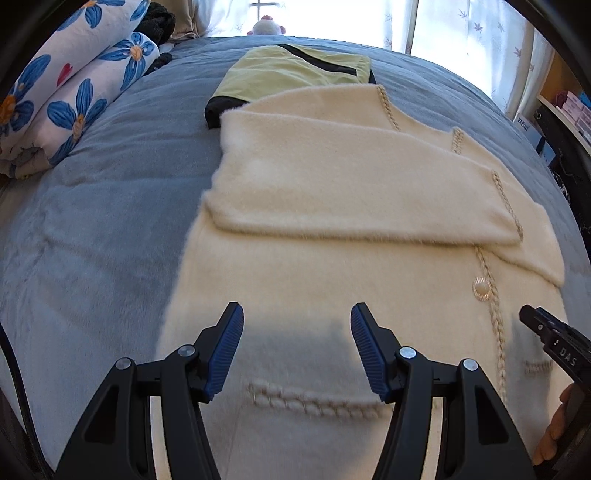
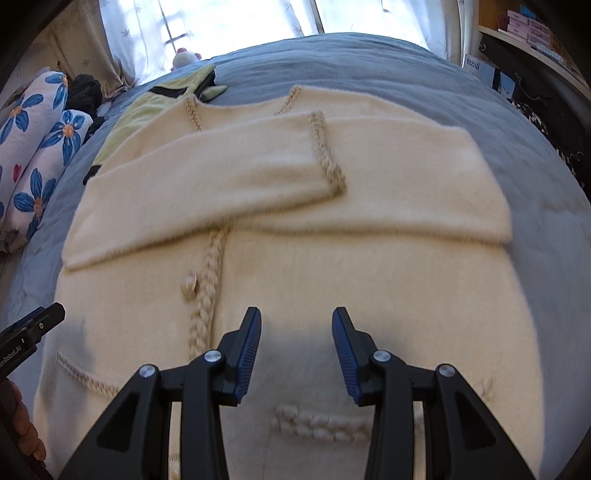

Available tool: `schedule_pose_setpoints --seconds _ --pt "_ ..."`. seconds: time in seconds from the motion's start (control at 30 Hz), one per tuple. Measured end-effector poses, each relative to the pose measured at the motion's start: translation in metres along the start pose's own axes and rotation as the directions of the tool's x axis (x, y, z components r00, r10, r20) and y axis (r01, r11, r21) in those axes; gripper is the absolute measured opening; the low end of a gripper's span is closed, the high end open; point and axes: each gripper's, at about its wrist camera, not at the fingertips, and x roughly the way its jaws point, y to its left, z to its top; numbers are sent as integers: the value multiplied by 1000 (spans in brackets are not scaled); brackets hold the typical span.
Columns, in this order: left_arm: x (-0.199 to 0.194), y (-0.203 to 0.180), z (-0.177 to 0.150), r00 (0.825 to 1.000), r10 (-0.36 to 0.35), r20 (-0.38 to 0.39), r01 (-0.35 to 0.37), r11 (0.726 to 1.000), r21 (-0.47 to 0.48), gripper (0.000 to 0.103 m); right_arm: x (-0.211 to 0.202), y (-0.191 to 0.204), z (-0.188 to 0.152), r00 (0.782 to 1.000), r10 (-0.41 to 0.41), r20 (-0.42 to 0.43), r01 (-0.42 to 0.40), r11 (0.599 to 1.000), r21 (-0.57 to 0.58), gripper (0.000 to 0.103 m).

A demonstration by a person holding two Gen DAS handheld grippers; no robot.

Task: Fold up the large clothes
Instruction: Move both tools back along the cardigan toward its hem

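A cream fuzzy cardigan [image 1: 332,184] with braided beige trim and a round button [image 1: 481,287] lies flat on the bed, both sleeves folded across its chest; it also shows in the right wrist view [image 2: 332,258]. My left gripper [image 1: 297,328] is open and empty, hovering over the cardigan's lower left part near a braided pocket edge [image 1: 314,402]. My right gripper [image 2: 296,332] is open and empty over the lower right part, right of the button placket [image 2: 207,295]. Each gripper shows at the edge of the other's view: the right [image 1: 554,343], the left [image 2: 29,332].
A blue-grey blanket [image 1: 110,221] covers the bed. A yellow-green garment with black trim [image 1: 295,70] lies beyond the cardigan's collar. Rolled flowered bedding [image 1: 74,96] sits at the left, a stuffed toy [image 2: 184,57] by the window, shelves [image 2: 535,33] at the right.
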Motion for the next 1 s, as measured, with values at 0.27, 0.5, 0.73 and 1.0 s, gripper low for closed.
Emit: schedule_pose_setpoints --seconds 0.27,0.5,0.73,1.0 --pt "-28 -5 -49 999 -21 -42 21 1000 1 59 -20 -11 -37 999 -39 11 39 999 24 40" --pt "-55 0 -82 999 -12 -48 13 1000 19 59 -46 -11 -61 999 -43 17 43 999 9 40" --pt "-87 16 -105 1000 5 -21 -4 1000 17 59 -81 -11 -85 998 -30 58 30 1000 4 40" --pt "-109 50 -129 999 32 -3 -32 999 -11 59 -116 -20 -103 992 -33 118 30 999 30 40"
